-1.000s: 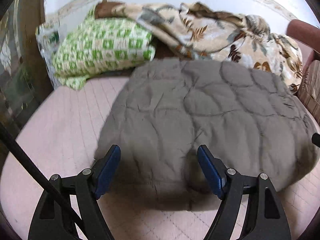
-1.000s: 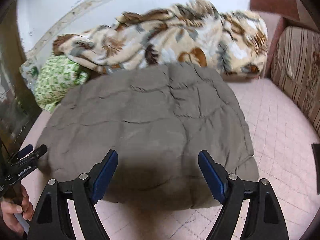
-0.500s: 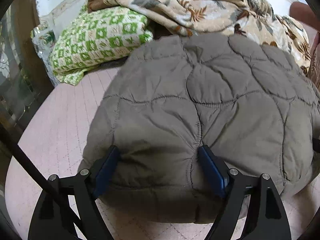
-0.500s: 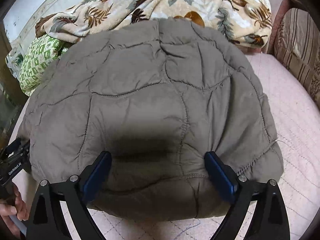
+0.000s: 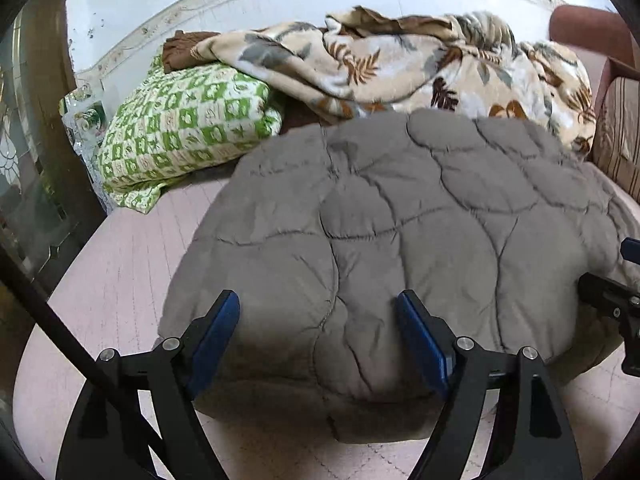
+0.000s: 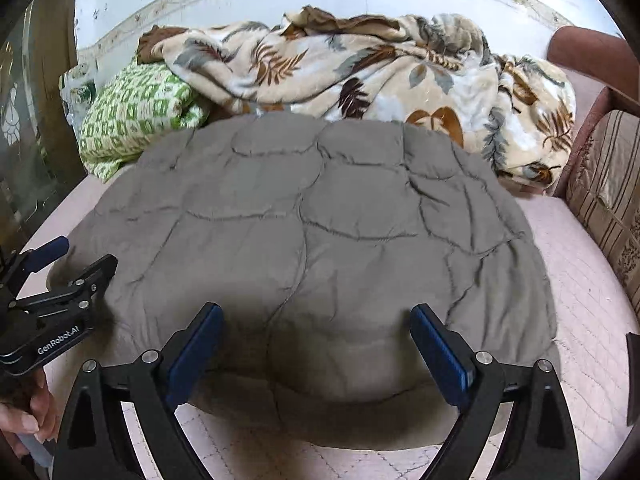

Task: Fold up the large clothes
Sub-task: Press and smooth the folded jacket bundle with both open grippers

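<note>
Grey quilted jacket [image 5: 400, 248] lies folded, centre frame, on the pink quilted bed [image 5: 120, 264]. Left tongs [image 5: 318, 344] open, pads apart above its near edge, not gripping it. Right tongs [image 6: 316, 354] open wide, same hover over the near edge. Green checked pillow [image 5: 180, 128] upper left; leaf-print blanket [image 6: 360, 68] bunched along the top, behind the jacket.

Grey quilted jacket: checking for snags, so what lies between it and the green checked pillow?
Only bare pink bedcover lies between the grey quilted jacket and the green checked pillow, shown best in the left wrist view.
</note>
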The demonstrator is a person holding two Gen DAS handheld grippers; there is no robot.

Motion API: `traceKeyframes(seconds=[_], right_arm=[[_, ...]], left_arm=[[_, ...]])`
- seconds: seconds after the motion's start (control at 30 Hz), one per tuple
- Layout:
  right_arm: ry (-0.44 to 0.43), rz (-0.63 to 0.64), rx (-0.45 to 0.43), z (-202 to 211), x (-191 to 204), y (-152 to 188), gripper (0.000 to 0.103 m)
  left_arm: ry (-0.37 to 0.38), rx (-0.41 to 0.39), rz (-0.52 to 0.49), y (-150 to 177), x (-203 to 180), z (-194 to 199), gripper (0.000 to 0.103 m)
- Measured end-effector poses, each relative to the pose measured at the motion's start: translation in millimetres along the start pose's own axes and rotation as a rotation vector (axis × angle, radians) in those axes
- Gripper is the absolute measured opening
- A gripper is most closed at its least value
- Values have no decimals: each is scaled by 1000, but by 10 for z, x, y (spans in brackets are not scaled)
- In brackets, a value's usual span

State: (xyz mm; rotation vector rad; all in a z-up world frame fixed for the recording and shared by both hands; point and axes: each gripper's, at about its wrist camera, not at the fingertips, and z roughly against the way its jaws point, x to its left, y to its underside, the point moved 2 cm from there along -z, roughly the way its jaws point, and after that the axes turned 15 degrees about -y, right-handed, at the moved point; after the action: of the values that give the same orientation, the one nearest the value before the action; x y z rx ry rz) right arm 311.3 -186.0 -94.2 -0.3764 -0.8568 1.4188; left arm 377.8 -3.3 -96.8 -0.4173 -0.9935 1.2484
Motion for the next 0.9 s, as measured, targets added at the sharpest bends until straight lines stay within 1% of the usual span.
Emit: traceKeyframes(seconds=[0.27,0.53,0.9], right_arm=[[-35,-71,41,-130,-147,81,97],[-29,-71,61,-193,-172,108,100],[-32,-71,77,-213,-189,132,102]], left_arm=[[-12,4,-29,65,-69,-78,81],[-17,3,-38,84,-83,-91,81],[-18,3,-40,95,-87,-100,81]])
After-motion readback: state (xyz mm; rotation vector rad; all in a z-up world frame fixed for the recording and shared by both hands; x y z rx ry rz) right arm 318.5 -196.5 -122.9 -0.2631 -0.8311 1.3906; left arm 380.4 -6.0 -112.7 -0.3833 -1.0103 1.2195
